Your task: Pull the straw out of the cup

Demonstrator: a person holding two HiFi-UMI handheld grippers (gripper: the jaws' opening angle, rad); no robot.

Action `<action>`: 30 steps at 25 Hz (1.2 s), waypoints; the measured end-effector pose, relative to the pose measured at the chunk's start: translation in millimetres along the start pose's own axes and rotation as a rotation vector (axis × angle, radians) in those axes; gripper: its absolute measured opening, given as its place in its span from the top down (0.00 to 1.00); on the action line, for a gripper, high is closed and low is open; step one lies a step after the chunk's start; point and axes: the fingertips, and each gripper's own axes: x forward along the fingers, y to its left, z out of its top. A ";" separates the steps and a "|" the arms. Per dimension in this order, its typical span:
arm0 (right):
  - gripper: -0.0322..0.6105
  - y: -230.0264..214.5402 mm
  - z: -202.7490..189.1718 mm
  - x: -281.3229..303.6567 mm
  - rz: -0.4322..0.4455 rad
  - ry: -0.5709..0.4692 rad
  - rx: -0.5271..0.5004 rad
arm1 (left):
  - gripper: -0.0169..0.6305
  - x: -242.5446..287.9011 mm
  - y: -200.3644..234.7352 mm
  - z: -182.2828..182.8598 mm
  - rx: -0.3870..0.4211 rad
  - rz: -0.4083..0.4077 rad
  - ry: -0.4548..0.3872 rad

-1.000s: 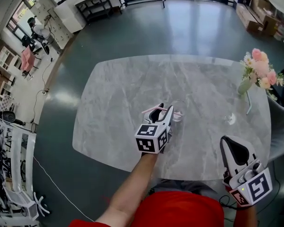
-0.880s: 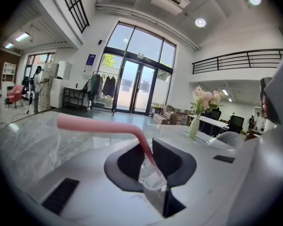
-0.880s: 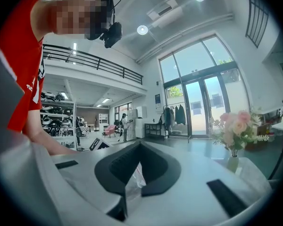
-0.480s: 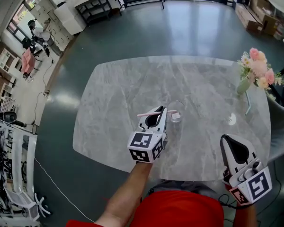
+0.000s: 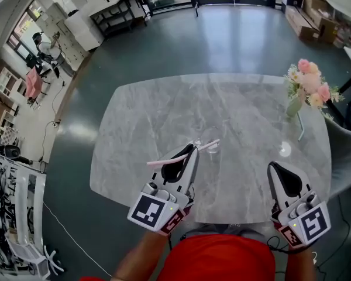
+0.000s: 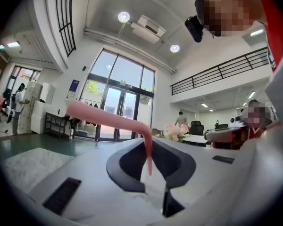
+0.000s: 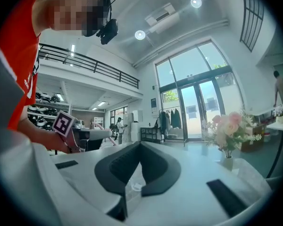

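A bent pink straw point(image 5: 175, 156) is pinched between the jaws of my left gripper point(image 5: 191, 149), which is shut on it and held up over the near half of the marble table point(image 5: 146, 110). In the left gripper view the straw point(image 6: 104, 119) runs up and left from the left gripper point(image 6: 148, 142), and its short end hangs down between the pads. The clear glass cup point(image 5: 209, 138) stands on the table just beyond the jaws; the straw's right tip overlaps its rim in the head view. My right gripper point(image 5: 274, 167) point(image 7: 140, 144) hovers at the near right edge, shut and empty.
A vase of pink flowers point(image 5: 301, 92) point(image 7: 226, 135) stands at the table's far right. A grey chair point(image 5: 346, 157) sits by the right edge. The dark floor surrounds the table, with shelves and furniture point(image 5: 76, 22) far off to the left.
My left gripper closed on the straw at the cup, then rose and drew back toward me with it, so the straw came up away from the cup. The right gripper stayed put.
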 end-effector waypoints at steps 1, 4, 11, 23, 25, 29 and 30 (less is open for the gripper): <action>0.94 -0.8 0.6 -1.4 -0.005 -0.003 -0.002 | 0.91 -5.0 -3.9 9.6 0.014 -0.008 -0.022; 0.94 -4.8 3.1 -5.6 -0.023 -0.017 -0.001 | 0.91 -19.5 -13.6 34.2 0.050 -0.028 -0.083; 0.94 -4.4 24.9 -9.6 -0.038 -0.062 -0.009 | 0.91 -46.4 -28.6 53.3 0.113 -0.054 -0.096; 0.94 5.2 36.0 -4.2 -0.007 -0.067 -0.009 | 0.91 -43.4 -40.0 50.2 0.053 -0.066 -0.132; 0.94 5.1 35.9 -4.3 -0.007 -0.063 -0.006 | 0.91 -44.6 -39.2 53.3 0.043 -0.063 -0.138; 0.94 5.9 34.6 -4.5 0.000 -0.054 -0.004 | 0.91 -47.0 -38.4 55.4 0.044 -0.056 -0.137; 0.94 6.4 34.1 -4.6 0.001 -0.052 -0.003 | 0.91 -47.9 -38.3 55.4 0.045 -0.055 -0.136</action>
